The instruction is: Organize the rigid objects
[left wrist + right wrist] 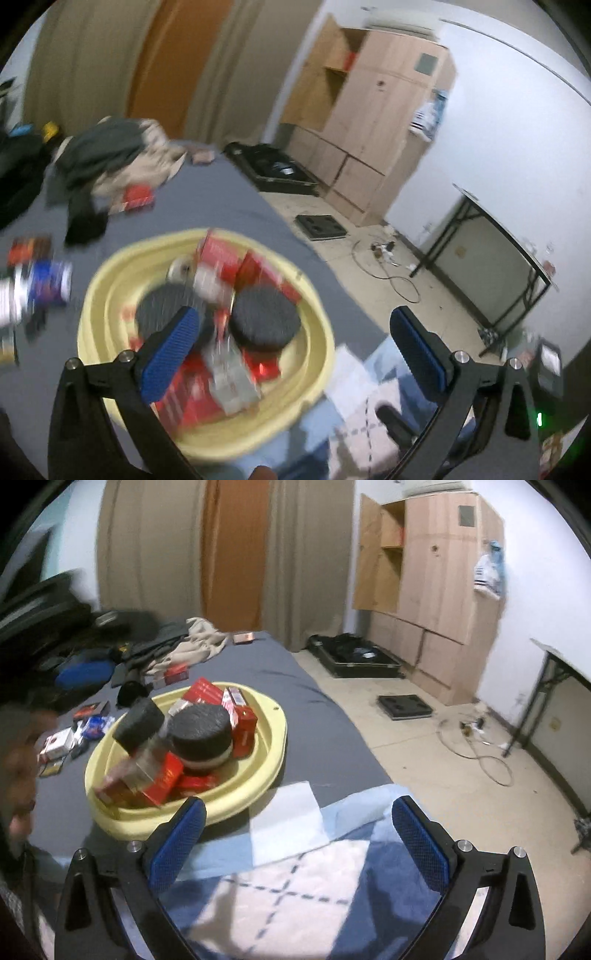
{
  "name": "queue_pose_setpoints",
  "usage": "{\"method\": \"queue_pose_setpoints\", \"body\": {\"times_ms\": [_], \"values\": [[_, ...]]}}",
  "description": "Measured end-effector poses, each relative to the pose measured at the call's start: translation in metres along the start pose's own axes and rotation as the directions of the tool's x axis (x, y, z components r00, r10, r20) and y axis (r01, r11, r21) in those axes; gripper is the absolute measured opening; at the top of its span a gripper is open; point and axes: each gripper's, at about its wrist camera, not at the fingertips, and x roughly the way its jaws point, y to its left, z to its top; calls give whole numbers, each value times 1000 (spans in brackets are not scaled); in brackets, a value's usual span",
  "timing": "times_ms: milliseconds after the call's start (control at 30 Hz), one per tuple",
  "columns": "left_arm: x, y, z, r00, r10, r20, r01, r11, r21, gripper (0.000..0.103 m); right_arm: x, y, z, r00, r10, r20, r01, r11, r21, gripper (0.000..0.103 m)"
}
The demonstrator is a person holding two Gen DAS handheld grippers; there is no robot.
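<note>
A yellow basin [110, 273] [275, 731] sits on the grey bed. It holds red boxes [221, 254] [162, 779], two black-lidded jars [264, 319] [201, 734] and a tilted clear jar with a black lid [142, 725]. My left gripper [291, 350] is open above the basin's near side, empty. My right gripper [297, 834] is open and empty over a blue checked blanket [295, 890], right of the basin. Loose small boxes [40, 280] [59, 742] lie on the bed left of the basin.
A pile of clothes [110, 158] [184, 642] and a red box [138, 197] [171, 674] lie farther back on the bed. Black bags [55, 635] sit at far left. The bed's right edge drops to a floor with a black case [354, 657], cables and a wardrobe [436, 590].
</note>
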Motion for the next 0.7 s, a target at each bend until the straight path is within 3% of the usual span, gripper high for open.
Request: {"method": "queue_pose_setpoints", "body": {"times_ms": [100,233,333,533,700], "values": [[4,0,-39,998,61,-14,-61,998,-13,103,20,-14,-5,996,87,-21,-87,996,3,103],[20,9,-75,978,169,-126,-168,986,15,103,27,-29,-9,994,110,7,-110,994,26,103],[22,8,-86,971,185,-149,-184,983,23,103,35,-27,-12,997,64,-38,-64,998,8,103],[17,0,-104,970,156,-185,-144,987,77,103,49,-31,-12,993,72,-93,-68,997,44,103],[25,-5,-118,961,212,-178,-194,974,115,103,58,-32,-13,990,68,-126,-61,997,53,103]]}}
